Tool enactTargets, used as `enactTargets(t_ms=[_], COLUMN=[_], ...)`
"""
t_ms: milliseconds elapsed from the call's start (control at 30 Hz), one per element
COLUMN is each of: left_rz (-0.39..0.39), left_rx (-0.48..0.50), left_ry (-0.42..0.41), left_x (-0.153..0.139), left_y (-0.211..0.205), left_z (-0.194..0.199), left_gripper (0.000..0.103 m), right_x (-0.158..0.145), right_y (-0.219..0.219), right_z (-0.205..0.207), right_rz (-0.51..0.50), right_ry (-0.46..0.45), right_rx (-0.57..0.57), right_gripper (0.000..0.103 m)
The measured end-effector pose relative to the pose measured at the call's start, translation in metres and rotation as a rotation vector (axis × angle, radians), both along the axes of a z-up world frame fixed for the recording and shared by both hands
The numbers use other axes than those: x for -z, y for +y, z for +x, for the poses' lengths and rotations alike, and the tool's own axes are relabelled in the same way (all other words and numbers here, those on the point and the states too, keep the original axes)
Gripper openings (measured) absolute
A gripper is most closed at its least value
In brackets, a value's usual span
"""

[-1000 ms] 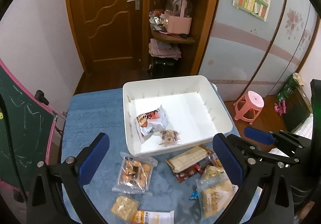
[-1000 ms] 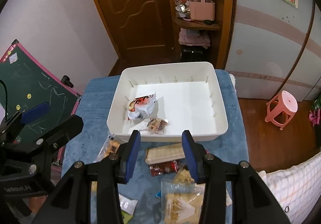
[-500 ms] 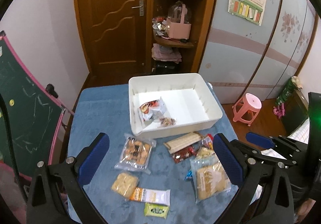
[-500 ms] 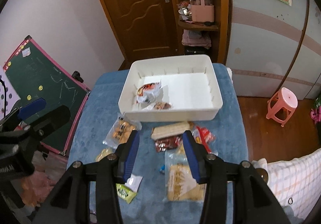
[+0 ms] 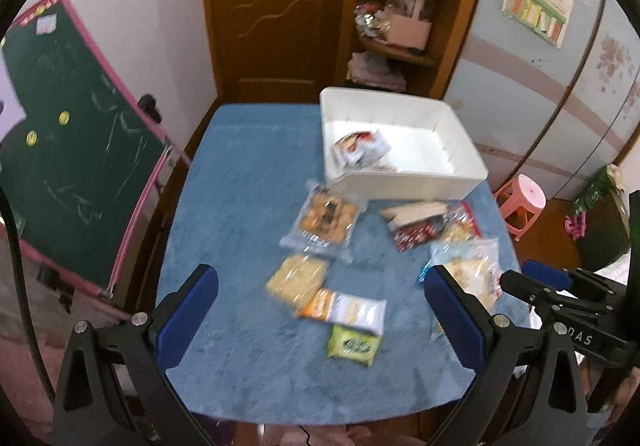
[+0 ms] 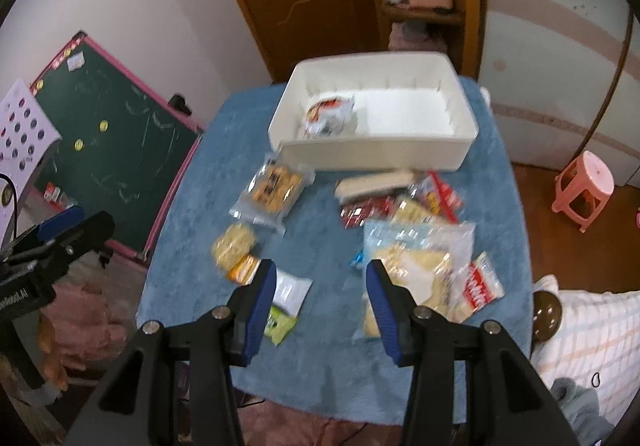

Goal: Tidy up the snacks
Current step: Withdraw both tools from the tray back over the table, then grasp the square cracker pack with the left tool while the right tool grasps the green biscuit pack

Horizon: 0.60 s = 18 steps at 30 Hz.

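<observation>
Snacks (image 5: 316,222) lie low in the frame now, since we pulled both tongs back from the white box (image 6: 372,154). Left tongs (image 5: 320,310) and right tongs (image 6: 320,286) hang open and empty, so we can pick next.

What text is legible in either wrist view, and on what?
"DAS": cut off at the edge, on the right gripper housing.
Lettering on the left gripper housing: cut off, not readable.
Snack packets, e.g. the green packet: blurred.
Wall poster: too small.
</observation>
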State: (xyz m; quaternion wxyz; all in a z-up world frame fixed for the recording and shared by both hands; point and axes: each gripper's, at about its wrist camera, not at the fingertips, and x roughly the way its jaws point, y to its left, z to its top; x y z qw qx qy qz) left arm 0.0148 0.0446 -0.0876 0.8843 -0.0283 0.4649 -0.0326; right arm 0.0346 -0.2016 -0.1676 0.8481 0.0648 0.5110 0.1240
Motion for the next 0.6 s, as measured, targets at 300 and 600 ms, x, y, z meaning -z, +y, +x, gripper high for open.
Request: enactTargets(t_ms=[300, 600], left_rz=[0.050, 0.091], left_rx=[0.081, 0.282], left_ry=[0.140, 0.325], left_x=[0.060, 0.139], left_y=[0.031, 0.028], left_z=[0.011, 0.056], left_gripper=[0.102, 0.100], right_x=[0.035, 0.095], right_y=[0.043, 0.099], right_z=[-0.009, -0.012], right_rz=[-0.079, -0.120], right_ry=[0.026, 0.095], right_rx=[-0.128, -0.321], right_gripper=[0.047, 0.047])
